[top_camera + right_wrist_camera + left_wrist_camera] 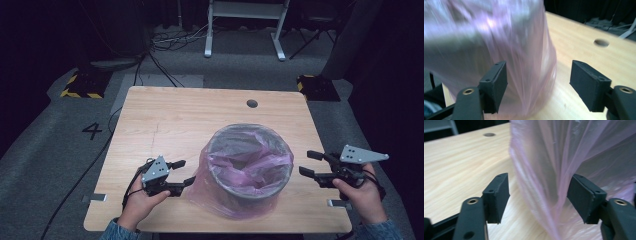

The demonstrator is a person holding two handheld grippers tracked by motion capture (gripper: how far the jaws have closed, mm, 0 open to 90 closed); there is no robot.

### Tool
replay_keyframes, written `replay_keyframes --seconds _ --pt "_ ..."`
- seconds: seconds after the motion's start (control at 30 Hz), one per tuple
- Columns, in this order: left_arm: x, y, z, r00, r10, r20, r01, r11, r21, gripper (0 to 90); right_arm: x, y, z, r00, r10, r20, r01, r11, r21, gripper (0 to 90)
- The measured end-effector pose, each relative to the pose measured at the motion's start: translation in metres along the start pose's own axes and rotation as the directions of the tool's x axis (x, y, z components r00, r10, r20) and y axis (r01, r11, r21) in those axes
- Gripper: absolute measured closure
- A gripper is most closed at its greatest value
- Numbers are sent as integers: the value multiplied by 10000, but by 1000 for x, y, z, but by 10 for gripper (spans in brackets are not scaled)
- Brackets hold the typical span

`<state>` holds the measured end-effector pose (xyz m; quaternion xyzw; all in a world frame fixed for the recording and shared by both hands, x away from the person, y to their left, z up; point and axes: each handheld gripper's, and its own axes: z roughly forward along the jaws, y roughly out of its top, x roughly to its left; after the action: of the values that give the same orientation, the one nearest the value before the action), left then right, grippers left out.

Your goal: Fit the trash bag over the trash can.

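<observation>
- The left claw (184, 172) sits low over the tabletop (165, 120) near its front left part, held in the person's left hand (142, 200), jaws apart and pointing at the bin's left flank.
- In the left gripper view a loose fold of the pink bin liner (554, 170) hangs between the parted jaws; the pads do not press on it.
- Left of that claw, bare wood runs out to the tabletop's left edge; the front edge lies just behind the hand.
- The round grey waste bin (248, 167) stands right of centre, toward the front, with the liner draped over its rim and down its outside to the wood.
- Behind the bin, open tabletop reaches to the far edge, where a cable hole (252, 103) sits.
- The right claw (311, 163) hovers at the tabletop's right edge, held in the right hand (362, 197), jaws apart, near the bin's right side without touching it.
- In the right gripper view, blurred liner fills the left side and passes behind the left jaw; bare wood lies between the jaws.
</observation>
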<state>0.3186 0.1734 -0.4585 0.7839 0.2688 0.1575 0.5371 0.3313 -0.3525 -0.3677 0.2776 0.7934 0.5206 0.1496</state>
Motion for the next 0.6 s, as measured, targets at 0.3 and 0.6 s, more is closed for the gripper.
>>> replay_keyframes --seconds 0.3,0.6 --pt "12 -22 -18 9897 -428 -1366 498 9976 476 295 20 64 6 9981 -533 -314 512 9966 -641 263" --pt "24 -41 -29 9713 -580 -2308 859 9899 1129 275 45 110 48 9870 -984 -1270 914 9940 -595 257"
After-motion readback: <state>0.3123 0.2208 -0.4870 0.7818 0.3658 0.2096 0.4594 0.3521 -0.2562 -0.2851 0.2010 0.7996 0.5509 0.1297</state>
